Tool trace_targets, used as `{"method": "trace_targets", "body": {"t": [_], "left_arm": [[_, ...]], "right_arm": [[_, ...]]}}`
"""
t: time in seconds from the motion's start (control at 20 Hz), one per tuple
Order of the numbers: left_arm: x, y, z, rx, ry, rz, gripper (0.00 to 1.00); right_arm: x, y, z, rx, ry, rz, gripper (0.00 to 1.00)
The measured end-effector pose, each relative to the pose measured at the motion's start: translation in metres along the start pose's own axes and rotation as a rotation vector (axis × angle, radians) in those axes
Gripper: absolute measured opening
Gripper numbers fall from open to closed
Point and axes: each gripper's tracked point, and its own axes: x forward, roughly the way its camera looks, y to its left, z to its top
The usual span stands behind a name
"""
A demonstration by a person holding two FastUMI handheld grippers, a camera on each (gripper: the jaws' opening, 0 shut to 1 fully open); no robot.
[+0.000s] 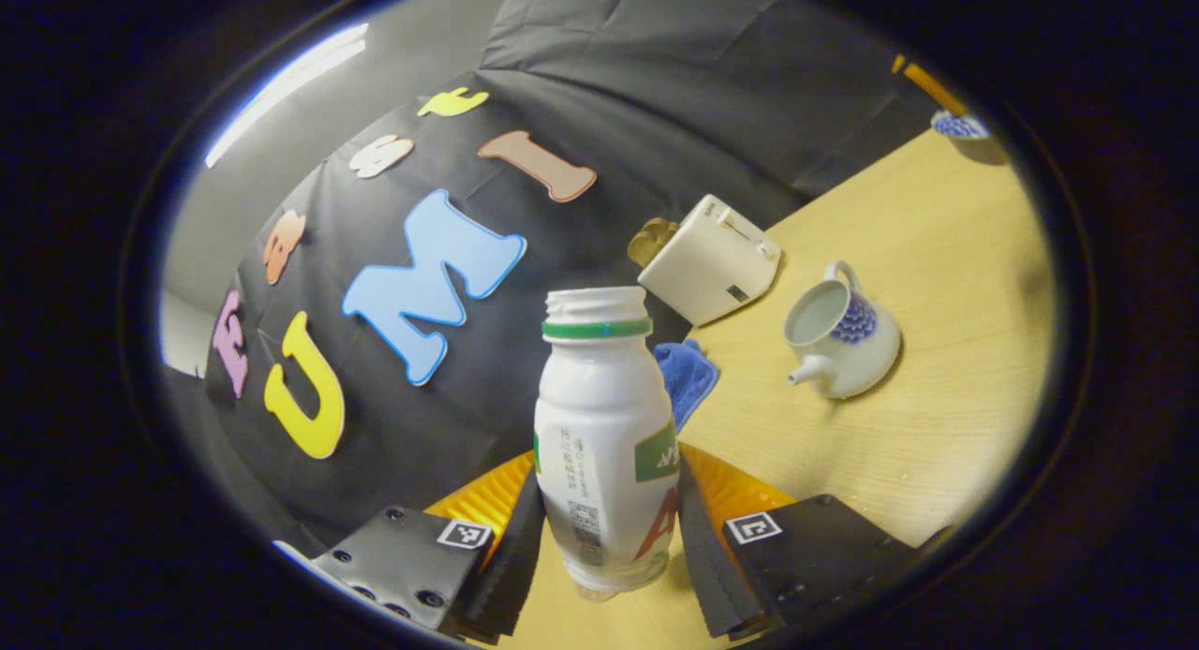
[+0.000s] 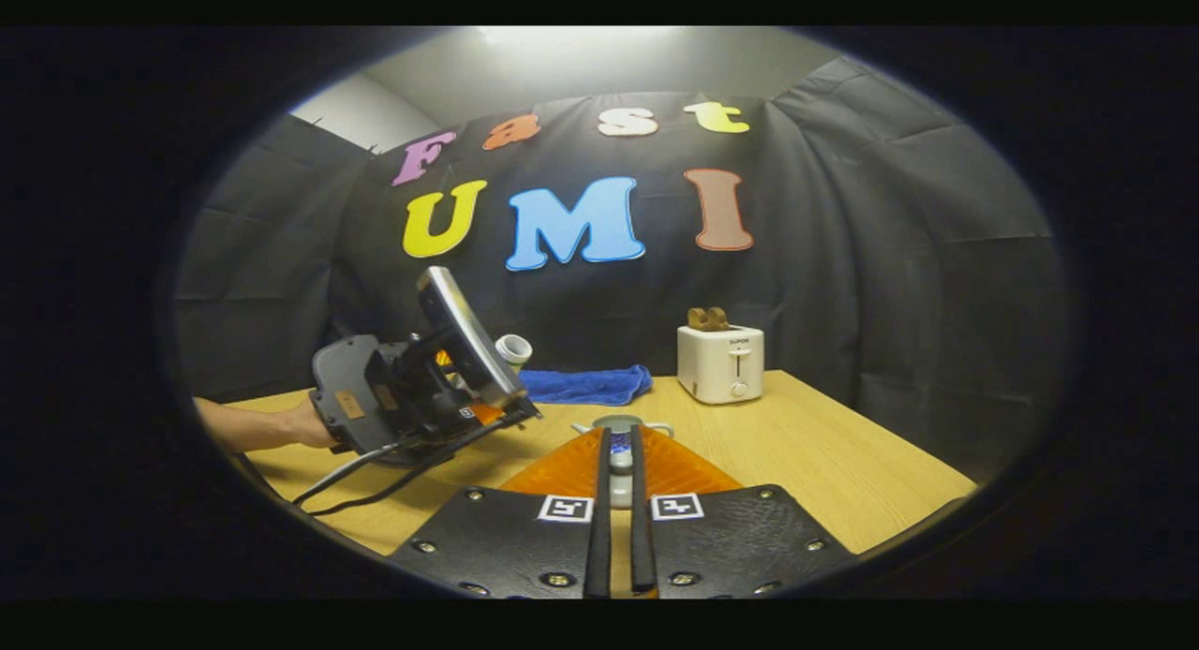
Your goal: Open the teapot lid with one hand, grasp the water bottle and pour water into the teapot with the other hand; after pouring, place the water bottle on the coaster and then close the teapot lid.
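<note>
In the left gripper view, the left gripper holds the water bottle by its lower body, one finger pressed against each side. The bottle is white with a green ring under its threaded neck, it has no cap on, and its mouth points up toward the cloth wall. Its base seems to hang just above the wooden table, though the lens bends things too much here to be sure. Just right of the bottle's shoulder lies a blue cloth. Further right of the bottle stands a white toaster with something brown at its top. Right again, well apart from the bottle, sits the teapot, white with a blue pattern, its mouth open and uncovered, spout turned toward the bottle. At the table's far edge, beyond the teapot, a small blue-and-white piece shows.

In the right gripper view, a hand holds the left gripper's body left of the teapot, with the bottle's open mouth poking out behind it. The right gripper has its fingers drawn narrow, almost together, nipping a small blue-and-white knob, likely the teapot lid. The teapot's rim peeks just beyond the fingertips. The blue cloth lies behind the teapot and the toaster stands to its right.
</note>
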Motion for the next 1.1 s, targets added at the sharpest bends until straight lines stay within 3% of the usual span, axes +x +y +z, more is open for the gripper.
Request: {"method": "trace_targets", "body": {"t": [0.2, 0.25, 0.3, 0.35, 0.4, 0.45, 0.5, 0.55, 0.6, 0.65, 0.7, 0.75, 0.8, 0.85, 0.9, 0.95, 1.0, 1.05, 1.1], "left_arm": [[-0.004, 0.017, -0.004, -0.143, -0.012, 0.014, 0.82], [-0.005, 0.019, -0.005, -0.194, -0.014, 0.008, 0.83], [-0.006, 0.020, -0.009, -0.252, -0.017, 0.008, 0.68], [-0.007, 0.026, -0.009, -0.307, -0.029, 0.015, 0.73], [-0.008, 0.032, -0.009, -0.342, -0.034, 0.010, 0.78], [-0.012, 0.040, -0.010, -0.360, -0.039, 0.016, 0.83], [-0.015, 0.053, -0.009, -0.380, -0.058, 0.034, 0.69], [-0.015, 0.059, -0.010, -0.402, -0.066, 0.035, 0.82], [-0.016, 0.062, -0.016, -0.441, -0.061, 0.025, 0.82], [-0.017, 0.062, -0.026, -0.485, -0.049, 0.007, 0.68], [-0.015, 0.061, -0.035, -0.526, -0.029, -0.009, 0.69], [-0.013, 0.063, -0.043, -0.569, -0.012, -0.024, 0.69], [-0.012, 0.067, -0.049, -0.621, 0.003, -0.029, 0.82], [-0.012, 0.071, -0.052, -0.677, 0.010, -0.040, 0.69], [-0.014, 0.078, -0.053, -0.726, 0.005, -0.043, 0.69], [-0.016, 0.087, -0.056, -0.753, 0.003, -0.027, 0.76], [-0.017, 0.096, -0.057, -0.761, 0.001, -0.010, 0.82], [-0.017, 0.100, -0.059, -0.763, -0.002, 0.006, 0.79], [-0.019, 0.104, -0.059, -0.768, -0.004, 0.012, 0.76]], "right_arm": [[0.035, 0.006, 0.010, -0.030, 0.001, -0.001, 0.08], [0.049, 0.008, 0.011, -0.046, 0.009, 0.000, 0.00], [0.061, 0.009, 0.010, -0.053, 0.023, -0.002, 0.08], [0.074, 0.008, 0.006, -0.058, 0.047, -0.009, 0.08], [0.084, 0.006, 0.002, -0.066, 0.071, -0.023, 0.00], [0.095, 0.007, -0.001, -0.072, 0.086, -0.027, 0.25], [0.105, 0.007, -0.001, -0.070, 0.086, -0.036, 0.00], [0.114, 0.007, -0.004, -0.066, 0.092, -0.042, 0.00], [0.123, 0.006, -0.006, -0.059, 0.099, -0.051, 0.08], [0.131, 0.005, -0.009, -0.051, 0.107, -0.060, 0.08], [0.138, 0.004, -0.009, -0.052, 0.106, -0.069, 0.00], [0.147, 0.000, -0.009, -0.068, 0.104, -0.085, 0.00], [0.152, -0.003, -0.011, -0.091, 0.108, -0.102, 0.08], [0.157, -0.002, -0.014, -0.104, 0.113, -0.104, 0.00], [0.161, 0.000, -0.018, -0.103, 0.121, -0.096, 0.00], [0.163, 0.001, -0.021, -0.101, 0.120, -0.092, 0.08], [0.165, 0.002, -0.023, -0.089, 0.121, -0.092, 0.25], [0.166, 0.000, -0.026, -0.085, 0.125, -0.096, 0.25], [0.166, -0.001, -0.025, -0.089, 0.120, -0.104, 0.00]]}}
